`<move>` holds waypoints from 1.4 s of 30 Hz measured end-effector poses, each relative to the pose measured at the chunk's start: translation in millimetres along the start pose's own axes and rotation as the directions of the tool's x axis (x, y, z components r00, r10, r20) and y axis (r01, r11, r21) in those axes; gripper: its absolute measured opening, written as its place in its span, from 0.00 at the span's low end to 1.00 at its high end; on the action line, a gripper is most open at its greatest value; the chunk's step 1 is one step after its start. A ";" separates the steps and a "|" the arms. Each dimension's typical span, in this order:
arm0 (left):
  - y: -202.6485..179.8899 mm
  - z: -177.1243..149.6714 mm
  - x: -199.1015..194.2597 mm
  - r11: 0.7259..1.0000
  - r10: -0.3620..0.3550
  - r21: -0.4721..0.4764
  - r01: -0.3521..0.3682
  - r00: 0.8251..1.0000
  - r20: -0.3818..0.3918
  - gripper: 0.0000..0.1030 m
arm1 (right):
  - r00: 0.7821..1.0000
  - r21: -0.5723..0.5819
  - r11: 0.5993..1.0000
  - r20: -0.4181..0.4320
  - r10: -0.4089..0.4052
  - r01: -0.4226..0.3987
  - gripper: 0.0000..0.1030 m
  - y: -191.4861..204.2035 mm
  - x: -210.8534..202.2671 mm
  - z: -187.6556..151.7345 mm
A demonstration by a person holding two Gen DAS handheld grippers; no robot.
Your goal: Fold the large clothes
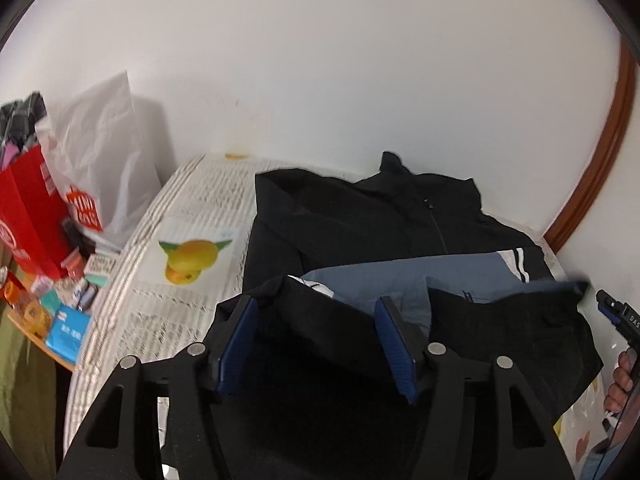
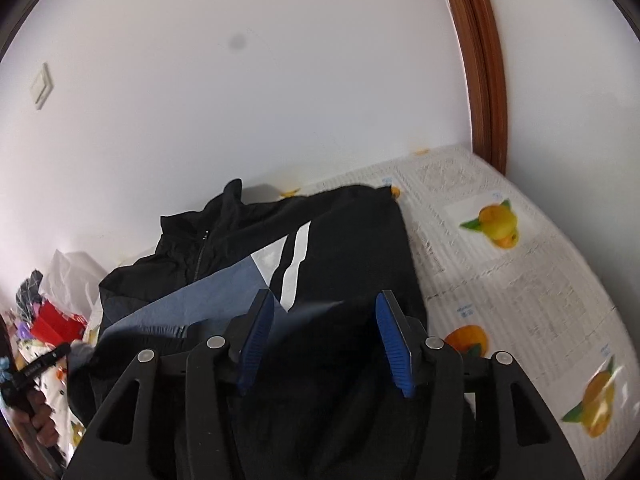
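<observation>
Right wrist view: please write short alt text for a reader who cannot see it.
The right gripper hovers open over a black jacket with a blue panel and white stripes, spread on a bed cover printed with fruit. A white wall and brown door frame stand behind.

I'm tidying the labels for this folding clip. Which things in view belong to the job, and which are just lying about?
Part of the job:
- black jacket with blue panel, lying on the bed
- left gripper, jaws apart
- right gripper, jaws apart

Lying about:
- red bag
- white plastic bag
- small boxes on the side table
- fruit-print bedsheet
</observation>
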State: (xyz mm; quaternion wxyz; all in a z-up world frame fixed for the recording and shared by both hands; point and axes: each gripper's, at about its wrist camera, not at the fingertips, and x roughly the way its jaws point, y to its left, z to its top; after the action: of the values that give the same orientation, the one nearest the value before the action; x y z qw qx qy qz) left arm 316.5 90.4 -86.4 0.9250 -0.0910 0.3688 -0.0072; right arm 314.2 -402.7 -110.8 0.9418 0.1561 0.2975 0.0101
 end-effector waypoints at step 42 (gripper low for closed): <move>67.0 -105.0 -30.1 0.999 0.039 -0.024 -0.043 0.987 -0.154 0.11 | 0.979 -0.065 0.994 -0.181 -0.093 0.082 0.12 -54.6 -25.9 -101.2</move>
State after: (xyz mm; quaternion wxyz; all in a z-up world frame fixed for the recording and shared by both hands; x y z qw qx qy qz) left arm 219.2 141.6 -152.2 0.8926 -0.0952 0.4405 0.0097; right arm 231.8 -428.3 -191.1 0.9139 0.1142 0.3894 -0.0084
